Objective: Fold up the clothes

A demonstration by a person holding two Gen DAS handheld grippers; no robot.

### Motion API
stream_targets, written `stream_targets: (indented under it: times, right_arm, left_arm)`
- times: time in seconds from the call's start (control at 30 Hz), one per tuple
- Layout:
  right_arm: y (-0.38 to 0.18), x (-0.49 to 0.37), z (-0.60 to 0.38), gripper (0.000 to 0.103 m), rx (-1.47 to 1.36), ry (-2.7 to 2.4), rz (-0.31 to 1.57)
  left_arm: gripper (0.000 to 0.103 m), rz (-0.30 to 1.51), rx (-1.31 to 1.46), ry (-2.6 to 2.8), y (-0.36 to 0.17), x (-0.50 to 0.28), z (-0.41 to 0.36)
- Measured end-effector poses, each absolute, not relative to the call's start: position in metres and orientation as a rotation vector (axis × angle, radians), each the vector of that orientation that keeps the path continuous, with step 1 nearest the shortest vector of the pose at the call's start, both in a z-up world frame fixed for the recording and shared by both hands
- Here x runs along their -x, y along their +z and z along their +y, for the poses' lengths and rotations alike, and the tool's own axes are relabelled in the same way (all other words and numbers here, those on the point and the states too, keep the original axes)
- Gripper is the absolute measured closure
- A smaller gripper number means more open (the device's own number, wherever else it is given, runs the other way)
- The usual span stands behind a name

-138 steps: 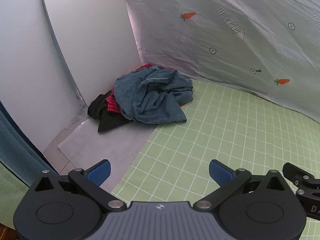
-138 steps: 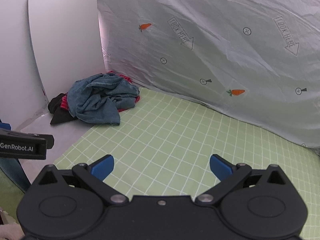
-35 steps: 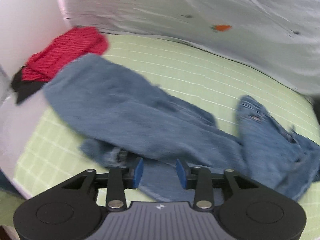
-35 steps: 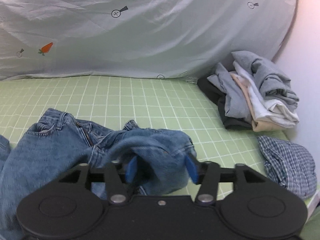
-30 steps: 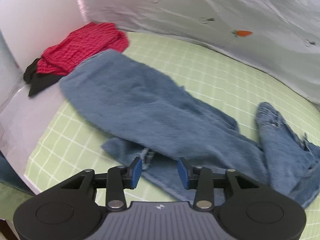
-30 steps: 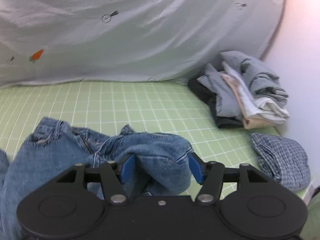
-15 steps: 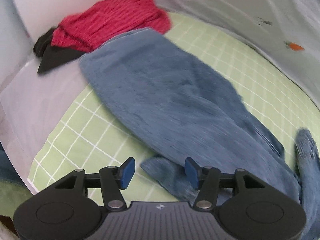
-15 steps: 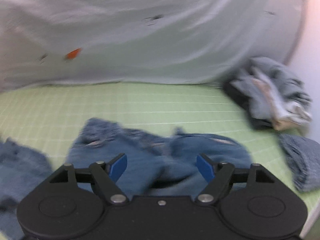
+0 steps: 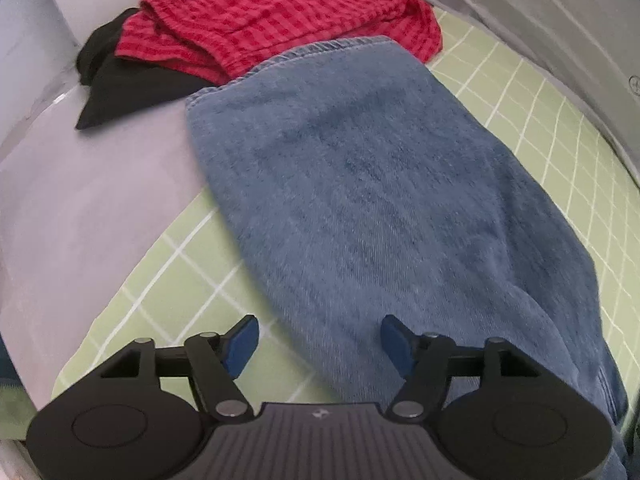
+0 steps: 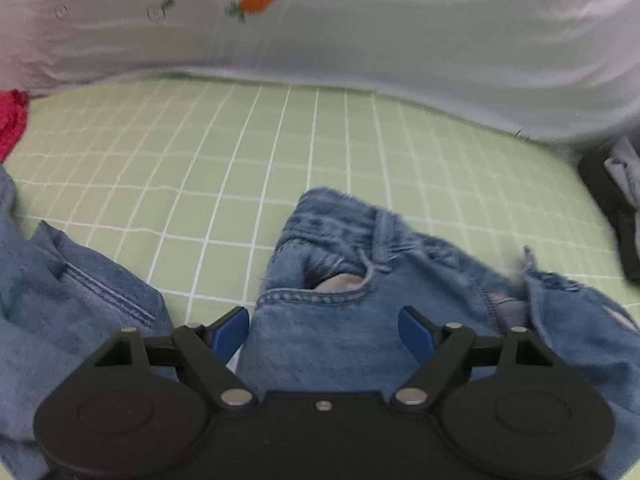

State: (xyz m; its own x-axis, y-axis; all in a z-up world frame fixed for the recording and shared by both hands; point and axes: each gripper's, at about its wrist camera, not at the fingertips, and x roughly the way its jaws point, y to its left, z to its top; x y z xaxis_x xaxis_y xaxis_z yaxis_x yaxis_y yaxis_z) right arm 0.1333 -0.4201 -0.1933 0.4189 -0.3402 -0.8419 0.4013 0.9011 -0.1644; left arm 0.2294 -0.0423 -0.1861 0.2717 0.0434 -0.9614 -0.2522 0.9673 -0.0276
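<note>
Denim jeans (image 9: 380, 200) lie stretched across the green checked surface (image 9: 532, 92), one leg's hem touching the red checked garment (image 9: 280, 12), the waistband (image 10: 344, 232) rumpled under the right gripper (image 10: 324, 332). The left gripper (image 9: 318, 338) is opening, pads clear of the cloth; the right stands open, holding nothing. Best flatten waistband and leg before any fold, pinching only edges.

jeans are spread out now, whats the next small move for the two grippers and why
Probably lower the left hand-held gripper, whose jaws are opening, onto the jeans leg beneath it and close on the near edge. The leg lies flat on the green grid mat, its hem against the red checked garment. The right hand-held gripper stands open over the waistband, touching nothing, ready to do likewise.
</note>
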Motion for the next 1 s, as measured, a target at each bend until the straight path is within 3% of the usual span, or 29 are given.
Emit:
stream_targets:
  times: [0.1, 0.17, 0.23, 0.27, 0.37, 0.4, 0.5, 0.7, 1.0]
  right_arm:
    - [-0.199, -0.136, -0.427, 0.043, -0.105, -0.450, 1.059]
    - [-0.197, -0.133, -0.432, 0.066, -0.144, -0.435, 1.049]
    - [-0.190, -0.128, -0.436, 0.083, -0.165, -0.435, 1.012]
    - [-0.184, -0.125, -0.438, 0.086, -0.161, -0.446, 0.988]
    - [-0.162, -0.116, -0.454, 0.088, -0.165, -0.499, 0.895]
    - [-0.154, -0.114, -0.461, 0.088, -0.162, -0.525, 0.863]
    - [-0.128, -0.108, -0.485, 0.089, -0.120, -0.622, 0.759]
    - [-0.086, -0.106, -0.549, 0.090, -0.095, -0.794, 0.601]
    - [-0.067, -0.104, -0.626, 0.090, -0.106, -0.976, 0.486]
  left_arm:
    - [0.032, 1.301, 0.171, 0.196, -0.192, -0.235, -0.044]
    - [0.032, 1.305, 0.171, 0.197, -0.195, -0.236, -0.044]
    - [0.034, 1.295, 0.174, 0.201, -0.194, -0.236, -0.044]
    - [0.041, 1.287, 0.175, 0.202, -0.193, -0.235, -0.044]
    - [0.086, 1.252, 0.177, 0.207, -0.187, -0.234, -0.046]
    - [0.089, 1.247, 0.185, 0.211, -0.185, -0.234, -0.046]
    - [0.095, 1.220, 0.214, 0.221, -0.174, -0.236, -0.047]
    - [0.096, 1.082, 0.190, 0.167, -0.125, -0.253, -0.065]
    - [0.097, 0.771, 0.219, -0.043, -0.048, -0.307, -0.113]
